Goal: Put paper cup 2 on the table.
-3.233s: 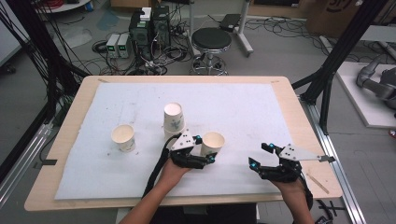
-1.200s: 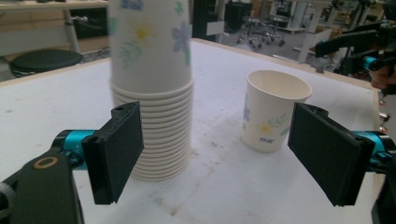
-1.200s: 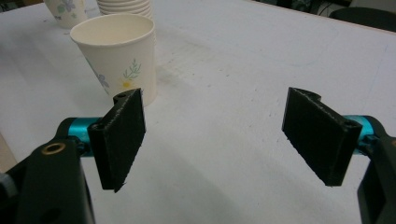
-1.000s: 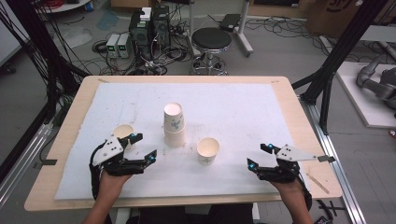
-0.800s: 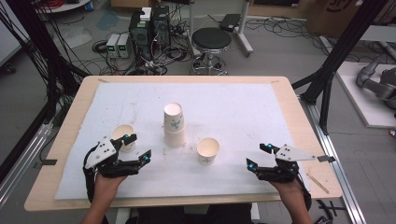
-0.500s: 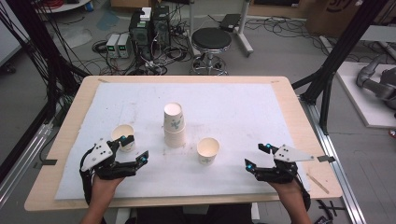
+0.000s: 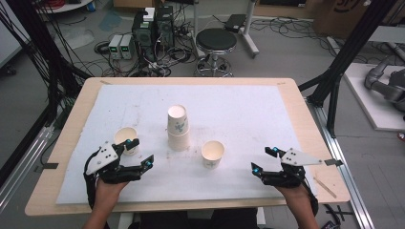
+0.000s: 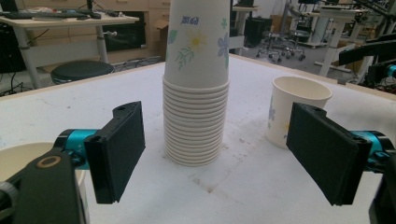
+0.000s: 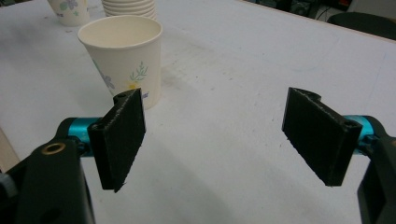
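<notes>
Your left gripper (image 7: 137,153) is hovering with its fingers released beside the left cup (image 7: 125,139), so a careless closing could be tipping that cup or knocking the upside-down stack (image 7: 178,128) standing ahead of it. You are working with two single upright cups, the second one (image 7: 212,153) sitting right of the stack, plus that one stack, all on the white surface (image 7: 239,109). Your right gripper (image 7: 264,161) is waiting near the right edge, fingers released and empty.

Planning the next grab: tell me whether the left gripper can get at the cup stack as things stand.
Probably yes. The left gripper is open and empty, and in its own view the cup stack stands straight ahead beyond its jaws, with bare white mat between them.
</notes>
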{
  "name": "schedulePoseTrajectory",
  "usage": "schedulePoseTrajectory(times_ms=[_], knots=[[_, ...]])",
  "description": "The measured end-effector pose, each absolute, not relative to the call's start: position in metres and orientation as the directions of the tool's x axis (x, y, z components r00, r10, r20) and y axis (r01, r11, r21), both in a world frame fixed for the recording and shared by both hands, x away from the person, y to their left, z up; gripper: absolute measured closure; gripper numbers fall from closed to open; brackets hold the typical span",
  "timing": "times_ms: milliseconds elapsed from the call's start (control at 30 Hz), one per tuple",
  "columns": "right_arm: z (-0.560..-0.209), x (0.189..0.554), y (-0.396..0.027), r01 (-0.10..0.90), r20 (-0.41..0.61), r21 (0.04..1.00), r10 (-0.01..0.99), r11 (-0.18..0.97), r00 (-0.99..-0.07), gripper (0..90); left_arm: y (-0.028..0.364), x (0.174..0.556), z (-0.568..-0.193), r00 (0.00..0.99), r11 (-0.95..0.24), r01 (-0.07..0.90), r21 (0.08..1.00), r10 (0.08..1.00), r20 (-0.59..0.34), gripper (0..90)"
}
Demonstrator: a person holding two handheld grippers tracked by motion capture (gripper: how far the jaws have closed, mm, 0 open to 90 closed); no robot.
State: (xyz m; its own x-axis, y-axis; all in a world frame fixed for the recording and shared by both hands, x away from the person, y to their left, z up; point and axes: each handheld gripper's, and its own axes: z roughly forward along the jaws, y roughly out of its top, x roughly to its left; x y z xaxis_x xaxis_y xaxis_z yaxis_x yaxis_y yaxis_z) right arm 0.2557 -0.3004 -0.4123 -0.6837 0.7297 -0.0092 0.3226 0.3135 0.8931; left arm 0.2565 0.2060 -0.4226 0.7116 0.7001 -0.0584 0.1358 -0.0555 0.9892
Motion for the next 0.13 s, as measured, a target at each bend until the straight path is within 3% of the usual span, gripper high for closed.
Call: schedulePoseTrajectory(times_ms=[133], knots=[[-0.4125,0.2558,-0.3008,0.319,-0.011,0.894,0.729,0.314,-0.685,22.0,0.2057,0.2562,-0.4224,0.711,-0.055,0.135,0.989,0.7,-0.058,19.5]])
